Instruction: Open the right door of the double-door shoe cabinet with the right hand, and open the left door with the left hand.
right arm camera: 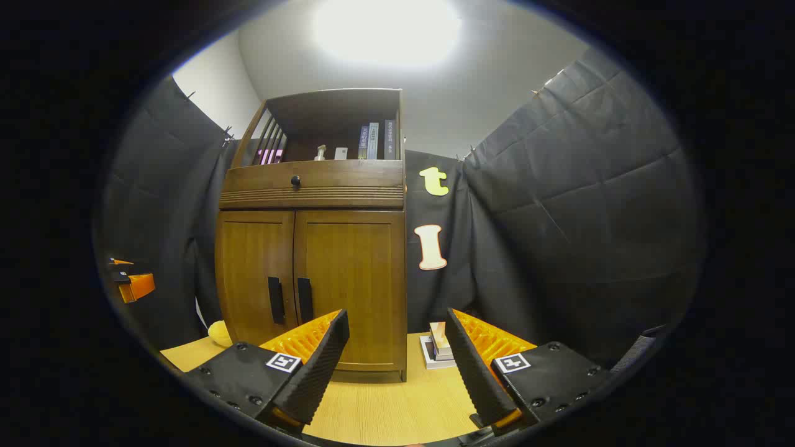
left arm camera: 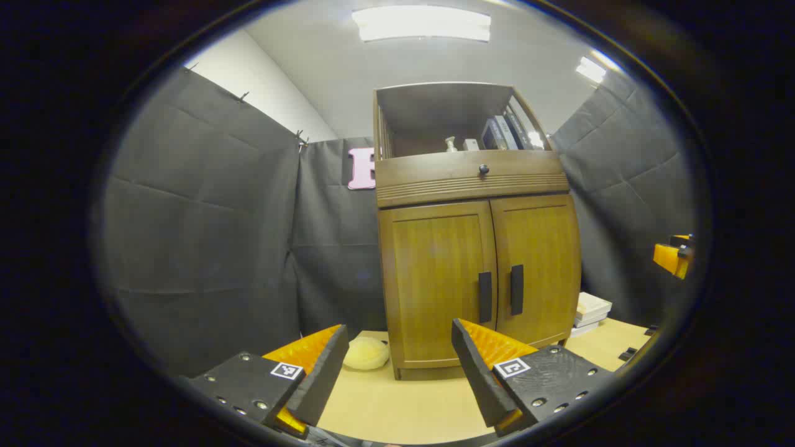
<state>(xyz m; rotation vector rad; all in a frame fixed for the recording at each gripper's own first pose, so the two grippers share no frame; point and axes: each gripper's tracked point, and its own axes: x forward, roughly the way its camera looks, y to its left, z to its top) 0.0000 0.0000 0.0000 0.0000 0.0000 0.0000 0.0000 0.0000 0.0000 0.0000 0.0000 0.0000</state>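
1. The shoe cabinet point(left arm camera: 478, 273) stands on a pale wooden table point(left arm camera: 397, 403), both doors shut; in the left gripper view it sits just right of centre, running from about 12 o'clock down to 6.
2. Its left door point(left arm camera: 435, 285) and right door point(left arm camera: 537, 267) meet at the middle, each with a dark upright handle: the left handle point(left arm camera: 485, 297) and the right handle point(left arm camera: 517, 289) stand just beside each other across the seam.
3. Above the doors is a drawer front with a small round knob point(left arm camera: 483, 169), and above that an open shelf holding books point(left arm camera: 506, 132) and a small bottle point(left arm camera: 451, 144).
4. The left gripper point(left arm camera: 397, 366) hangs at 6 o'clock in its own view, fingers spread wide apart, holding nothing, well short of the cabinet.
5. The right gripper point(right arm camera: 397, 363) is likewise at 6 o'clock in the right gripper view, fingers wide apart and empty; there the cabinet lies toward 10 o'clock.
6. A yellow soft round thing point(left arm camera: 366, 353) lies on the table near the cabinet's left foot, at about 7 o'clock in the left gripper view.
7. A small stack of flat boxes point(right arm camera: 437, 347) rests on the table just beside the cabinet's right side.
8. The other gripper shows at 3 o'clock in the left gripper view and at 9 o'clock in the right.
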